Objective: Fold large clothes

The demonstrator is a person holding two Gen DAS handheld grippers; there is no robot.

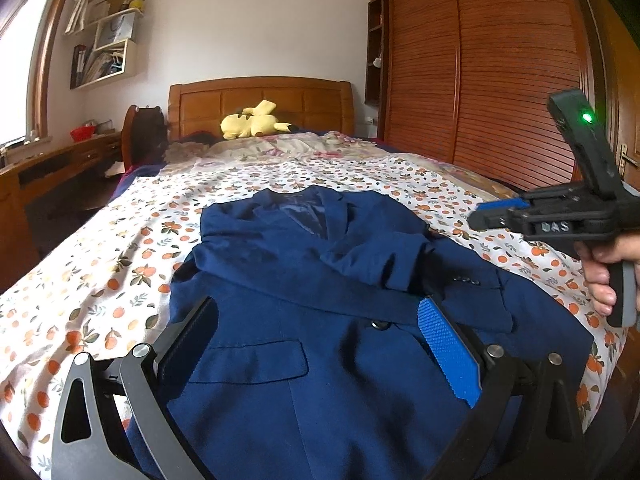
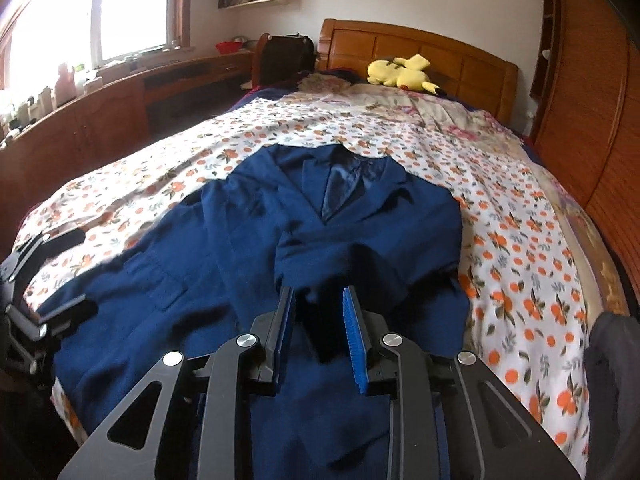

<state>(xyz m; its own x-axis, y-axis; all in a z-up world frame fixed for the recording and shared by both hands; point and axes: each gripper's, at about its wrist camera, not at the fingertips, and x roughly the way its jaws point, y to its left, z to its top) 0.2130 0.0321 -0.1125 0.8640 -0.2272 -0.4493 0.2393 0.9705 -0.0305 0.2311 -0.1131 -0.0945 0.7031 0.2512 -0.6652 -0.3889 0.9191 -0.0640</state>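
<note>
A dark blue suit jacket (image 1: 304, 320) lies face up on the bed, collar toward the headboard, both sleeves folded across the chest. It also shows in the right wrist view (image 2: 304, 216). My left gripper (image 1: 320, 320) is wide open and empty above the jacket's lower front, near the pocket flap. My right gripper (image 2: 318, 312) is partly open and empty, hovering just over the folded sleeve. In the left wrist view the right gripper (image 1: 492, 216) shows from the side at the jacket's right edge. In the right wrist view the left gripper (image 2: 60, 272) shows at the far left.
The bed has an orange-print sheet (image 1: 100, 272) and a wooden headboard (image 1: 260, 100). A yellow plush toy (image 1: 252, 122) lies by the pillows. A wooden wardrobe (image 1: 480, 60) stands at the right; a desk (image 2: 100, 96) and window at the left.
</note>
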